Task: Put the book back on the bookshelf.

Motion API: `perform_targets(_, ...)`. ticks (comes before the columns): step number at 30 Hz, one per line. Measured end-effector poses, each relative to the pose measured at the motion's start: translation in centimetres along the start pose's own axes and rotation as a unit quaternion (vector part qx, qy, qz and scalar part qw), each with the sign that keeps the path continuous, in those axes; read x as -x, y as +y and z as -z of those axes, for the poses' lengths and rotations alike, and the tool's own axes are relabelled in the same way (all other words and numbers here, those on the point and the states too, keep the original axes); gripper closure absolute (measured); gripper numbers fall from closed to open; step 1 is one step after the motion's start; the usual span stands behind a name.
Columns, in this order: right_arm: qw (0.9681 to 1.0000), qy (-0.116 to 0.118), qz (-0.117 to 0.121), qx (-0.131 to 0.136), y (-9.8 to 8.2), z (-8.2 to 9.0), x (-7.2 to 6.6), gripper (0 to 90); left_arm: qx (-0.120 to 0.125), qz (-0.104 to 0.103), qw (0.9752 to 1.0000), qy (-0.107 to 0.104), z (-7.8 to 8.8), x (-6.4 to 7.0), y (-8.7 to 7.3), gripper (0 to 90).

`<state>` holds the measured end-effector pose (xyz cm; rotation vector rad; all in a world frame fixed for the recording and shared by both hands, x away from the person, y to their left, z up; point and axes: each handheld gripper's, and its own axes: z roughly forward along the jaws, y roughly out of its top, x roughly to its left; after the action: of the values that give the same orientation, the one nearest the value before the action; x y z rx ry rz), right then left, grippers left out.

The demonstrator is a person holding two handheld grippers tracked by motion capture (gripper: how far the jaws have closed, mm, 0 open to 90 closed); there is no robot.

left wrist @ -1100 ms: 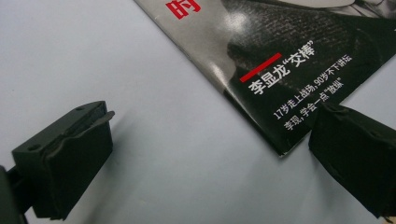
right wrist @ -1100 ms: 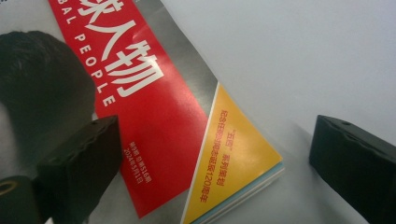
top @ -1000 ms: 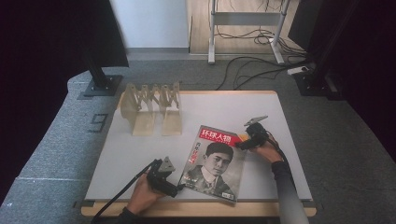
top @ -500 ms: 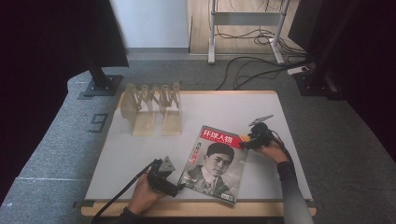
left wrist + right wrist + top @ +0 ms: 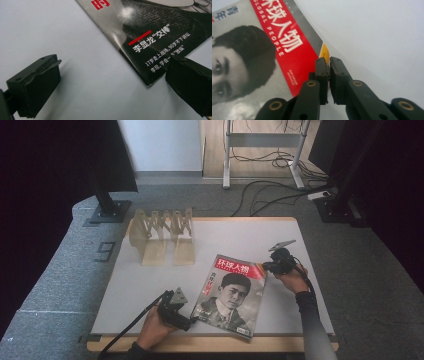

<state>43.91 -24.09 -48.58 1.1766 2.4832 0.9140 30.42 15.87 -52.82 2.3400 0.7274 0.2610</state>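
Magazine (image 5: 229,295) lies face up on the white bench (image 5: 150,285), slightly askew, between the two tongs. The right tongs (image 5: 329,65) have just been closing and now pinch the cover's upper right edge, beside the red title band, probably so the cover can be peeled up without dragging the whole issue. The left tongs (image 5: 110,80) stand wide open at the lower left corner, one jaw resting over that corner (likely to pin it, though I cannot tell how firmly). A wooden rack (image 5: 162,232) stands well apart, beyond the left tongs
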Motion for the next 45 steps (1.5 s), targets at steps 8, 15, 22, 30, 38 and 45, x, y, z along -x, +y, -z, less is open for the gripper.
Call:
perform_targets(8,1.0,0.0,-0.002,0.006,0.7,1.0,-0.7,86.2,0.0,-0.004,1.0,-0.002,0.0,-0.1,0.0,0.0)
perform_targets(15,0.9996,0.006,0.014,0.022,1.3,2.0,-1.3,86.5,-0.006,-0.008,0.9999,-0.013,0.1,-0.4,0.1,0.0)
perform_targets(22,0.9989,0.017,0.026,0.035,3.0,3.9,-2.7,86.8,-0.011,0.006,0.9989,-0.045,0.7,-1.7,1.3,0.7)
perform_targets(30,0.9974,0.02,0.05,0.048,4.7,5.7,-4.2,87.0,-0.013,-0.004,0.997,-0.077,0.4,-2.6,3.5,2.5)
perform_targets(38,0.9952,0.014,0.075,0.062,6.3,7.5,-5.5,87.1,-0.018,-0.008,0.9961,-0.086,-0.4,-3.9,5.3,4.8)
perform_targets(45,0.9927,0.01,0.096,0.072,7.5,9.0,-6.5,87.2,-0.03,-0.02,0.995,-0.093,-1.1,-4.4,6.6,6.8)
